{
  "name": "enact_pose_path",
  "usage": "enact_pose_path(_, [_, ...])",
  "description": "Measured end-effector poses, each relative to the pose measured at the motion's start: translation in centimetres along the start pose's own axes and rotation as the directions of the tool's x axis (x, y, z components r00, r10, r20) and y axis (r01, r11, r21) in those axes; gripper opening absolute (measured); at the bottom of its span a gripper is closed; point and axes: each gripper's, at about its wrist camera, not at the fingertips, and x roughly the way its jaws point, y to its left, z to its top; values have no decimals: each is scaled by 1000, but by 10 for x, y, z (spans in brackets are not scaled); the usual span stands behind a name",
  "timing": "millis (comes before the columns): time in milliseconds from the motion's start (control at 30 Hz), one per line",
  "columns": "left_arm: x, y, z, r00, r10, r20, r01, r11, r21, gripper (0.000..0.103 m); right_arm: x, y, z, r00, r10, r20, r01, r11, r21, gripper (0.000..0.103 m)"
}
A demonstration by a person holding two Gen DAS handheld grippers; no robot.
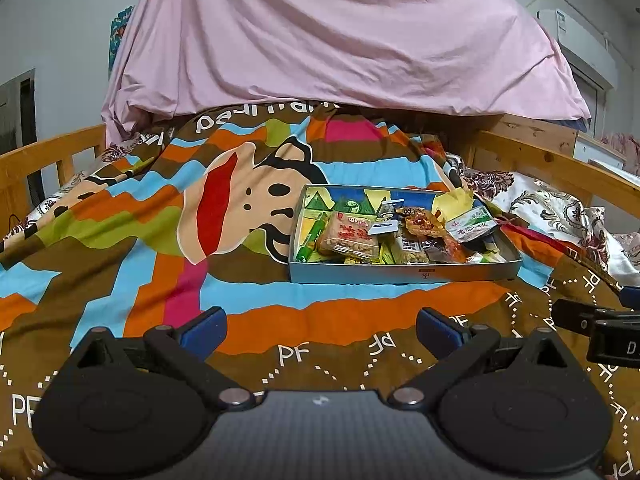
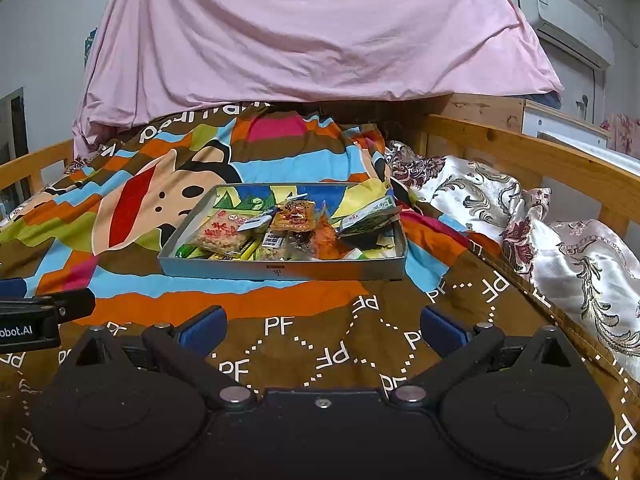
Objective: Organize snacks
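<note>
A shallow silver-blue tin tray (image 1: 400, 274) sits on the bed and holds several snack packets, among them a rice-cracker pack with red writing (image 1: 349, 236), a green stick (image 1: 311, 241) and an orange packet (image 1: 424, 222). The tray also shows in the right wrist view (image 2: 280, 271), with the cracker pack (image 2: 224, 234) and the orange packet (image 2: 294, 214). My left gripper (image 1: 320, 330) is open and empty, low over the blanket short of the tray. My right gripper (image 2: 322, 330) is open and empty, also short of the tray. Each gripper's side shows in the other's view.
A colourful cartoon blanket (image 1: 160, 216) covers the bed. A pink sheet (image 1: 340, 40) hangs behind. Wooden bed rails (image 2: 540, 160) run along both sides. A floral satin quilt (image 2: 560, 248) is bunched at the right. An air conditioner (image 2: 560, 12) is on the wall.
</note>
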Motion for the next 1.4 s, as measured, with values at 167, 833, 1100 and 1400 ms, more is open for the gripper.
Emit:
enact_pose_path(167, [0, 0, 0, 1000, 0, -1, 0, 1000, 0, 103, 0, 0, 0, 1000, 0, -1, 0, 1000, 0, 102])
enact_pose_path(833, [2, -1, -3, 1000, -4, -7, 4, 1000, 1, 103, 1, 0, 0, 1000, -2, -3, 2, 1000, -1, 102])
enact_pose_path(1100, [2, -1, -2, 1000, -4, -8, 4, 1000, 1, 103, 1, 1, 1, 1000, -1, -3, 1, 1000, -2, 102])
enact_pose_path(1400, [2, -1, -4, 1000, -5, -10, 5, 1000, 2, 103, 0, 1, 1, 1000, -2, -4, 2, 1000, -2, 102])
